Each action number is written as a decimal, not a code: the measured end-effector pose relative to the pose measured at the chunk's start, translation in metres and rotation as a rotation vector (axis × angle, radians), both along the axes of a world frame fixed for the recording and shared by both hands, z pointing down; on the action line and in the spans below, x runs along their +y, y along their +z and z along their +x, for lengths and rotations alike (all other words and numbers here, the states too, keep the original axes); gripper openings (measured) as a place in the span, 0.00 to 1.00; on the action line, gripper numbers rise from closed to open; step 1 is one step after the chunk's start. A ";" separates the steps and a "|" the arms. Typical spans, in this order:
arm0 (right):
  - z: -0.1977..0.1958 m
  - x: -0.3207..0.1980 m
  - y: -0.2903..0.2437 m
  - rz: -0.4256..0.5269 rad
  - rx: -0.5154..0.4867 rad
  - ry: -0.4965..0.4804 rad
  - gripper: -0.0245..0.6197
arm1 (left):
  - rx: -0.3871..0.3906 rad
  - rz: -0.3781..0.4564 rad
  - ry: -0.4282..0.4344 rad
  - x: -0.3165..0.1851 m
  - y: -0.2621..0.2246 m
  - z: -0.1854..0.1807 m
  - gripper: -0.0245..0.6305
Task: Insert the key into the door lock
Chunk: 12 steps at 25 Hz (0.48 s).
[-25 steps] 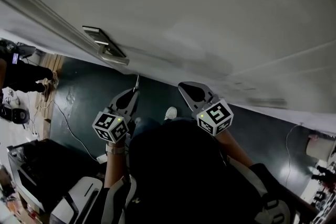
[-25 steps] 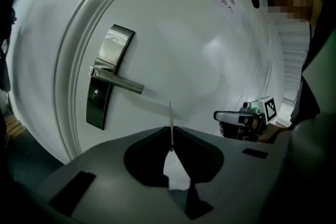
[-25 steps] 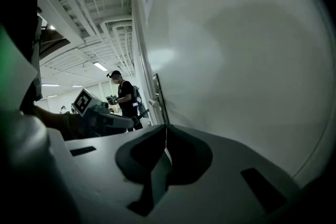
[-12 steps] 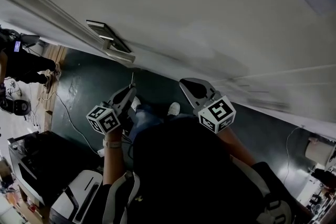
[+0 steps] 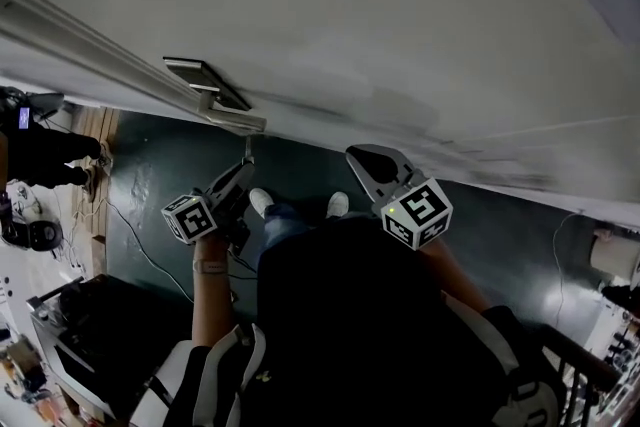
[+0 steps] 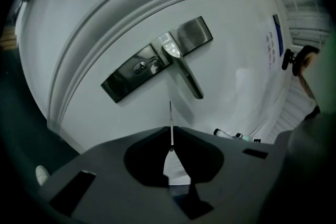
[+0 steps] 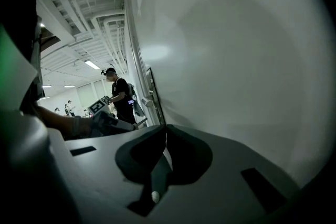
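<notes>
Steel draws the eye first: the lock plate (image 6: 123,80) slants across the white door (image 6: 100,18), with its keyhole (image 6: 140,66) in the lower half and the lever handle (image 6: 187,74) hanging from the middle. The left tongs (image 6: 171,134) are pinched narrow on the key (image 6: 170,117); its thin blade stands up out of the tips, edge-on, and looks to be short of the door; from the blade's tip the keyhole lies at about eleven o'clock and the lever's end at about one o'clock. The right tongs (image 7: 165,132) are closed on nothing, out at three o'clock from the left pair, beside bare door. I'd judge the step to be approach and lining-up, with insertion not yet begun; the next move calls for carrying the tip toward eleven o'clock, matching the blade to the slot's angle, which I can't read from here, then pushing straight in clear of the lever.
</notes>
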State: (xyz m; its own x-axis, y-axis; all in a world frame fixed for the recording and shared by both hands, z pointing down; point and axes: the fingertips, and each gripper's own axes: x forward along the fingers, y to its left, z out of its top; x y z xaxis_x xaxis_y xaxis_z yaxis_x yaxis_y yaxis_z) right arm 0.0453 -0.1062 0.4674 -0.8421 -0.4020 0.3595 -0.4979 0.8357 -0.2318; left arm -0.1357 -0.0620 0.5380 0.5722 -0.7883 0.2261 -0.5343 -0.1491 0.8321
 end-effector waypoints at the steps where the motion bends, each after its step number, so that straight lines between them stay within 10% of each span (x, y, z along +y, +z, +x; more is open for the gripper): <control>1: -0.002 0.000 -0.001 -0.001 0.000 0.014 0.06 | 0.019 -0.007 0.005 -0.002 0.002 -0.004 0.08; 12: -0.020 0.002 -0.010 -0.019 -0.024 0.140 0.06 | 0.142 -0.074 0.032 -0.025 0.003 -0.041 0.08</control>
